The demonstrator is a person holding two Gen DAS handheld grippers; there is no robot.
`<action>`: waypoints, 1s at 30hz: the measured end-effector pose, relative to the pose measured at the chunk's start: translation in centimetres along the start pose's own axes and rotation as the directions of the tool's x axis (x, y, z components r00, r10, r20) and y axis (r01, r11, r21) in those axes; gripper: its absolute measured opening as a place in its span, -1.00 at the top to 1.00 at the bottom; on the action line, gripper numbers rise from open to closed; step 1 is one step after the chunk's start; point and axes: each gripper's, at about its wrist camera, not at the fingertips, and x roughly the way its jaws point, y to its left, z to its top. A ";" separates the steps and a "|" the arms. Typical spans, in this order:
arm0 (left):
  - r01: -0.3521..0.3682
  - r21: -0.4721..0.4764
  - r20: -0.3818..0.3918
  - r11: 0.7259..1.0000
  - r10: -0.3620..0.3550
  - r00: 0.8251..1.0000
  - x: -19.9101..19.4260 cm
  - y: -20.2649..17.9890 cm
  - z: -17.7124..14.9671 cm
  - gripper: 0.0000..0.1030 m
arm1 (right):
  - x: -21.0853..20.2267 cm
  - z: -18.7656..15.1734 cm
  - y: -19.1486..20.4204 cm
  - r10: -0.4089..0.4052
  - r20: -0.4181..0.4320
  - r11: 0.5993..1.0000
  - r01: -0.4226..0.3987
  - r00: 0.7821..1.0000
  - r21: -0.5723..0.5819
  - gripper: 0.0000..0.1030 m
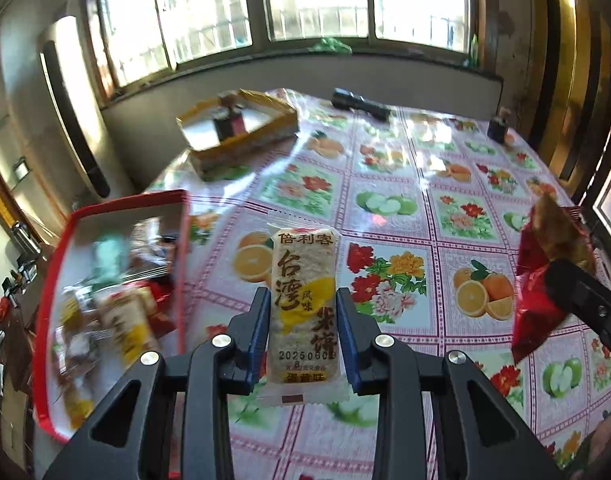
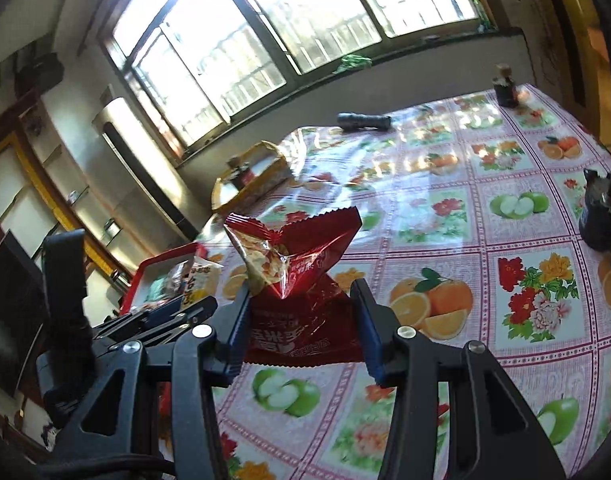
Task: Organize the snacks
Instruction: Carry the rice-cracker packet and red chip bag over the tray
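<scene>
Clamped upright between the blue pads of the left tool (image 1: pixel 301 332) is a white rice-cracker packet (image 1: pixel 303 308), held above the near left part of the counter. Largest of all is the counter (image 1: pixel 445 184) itself, under a glossy cloth printed with oranges, apples and flowers. At its near left edge lies a red box (image 1: pixel 53 276), open-topped and holding several snack packets, blurred in this view. Toward the far left corner sits a yellow box (image 1: pixel 241 124) with a small dark and pink item inside. The right tool (image 2: pixel 305 324) is clamped on a red snack bag (image 2: pixel 301 280), crumpled at its top, lifted above the counter's near middle; in the left wrist view that bag shows at the right edge. A dark cup (image 2: pixel 599 212) stands at the right edge of the counter. A black flashlight (image 1: pixel 361 105) lies along the far edge, and a small dark bottle (image 2: pixel 504 86) stands at the far right corner.
</scene>
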 end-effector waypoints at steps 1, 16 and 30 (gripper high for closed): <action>-0.003 -0.006 0.012 1.000 0.003 1.000 -0.7 0.4 -0.1 0.38 | -0.2 -0.1 0.5 0.002 0.001 1.000 -0.002 1.000 -0.013 0.05; -0.030 -0.074 0.069 0.997 0.035 0.997 -4.0 4.7 -1.8 0.38 | 0.5 -1.8 6.7 0.061 -0.044 0.990 -0.067 0.997 -0.126 0.04; -0.004 -0.102 0.092 0.995 0.014 0.996 -5.8 6.5 -2.7 0.38 | 1.2 -2.4 8.8 0.086 -0.069 0.981 -0.097 0.994 -0.167 0.04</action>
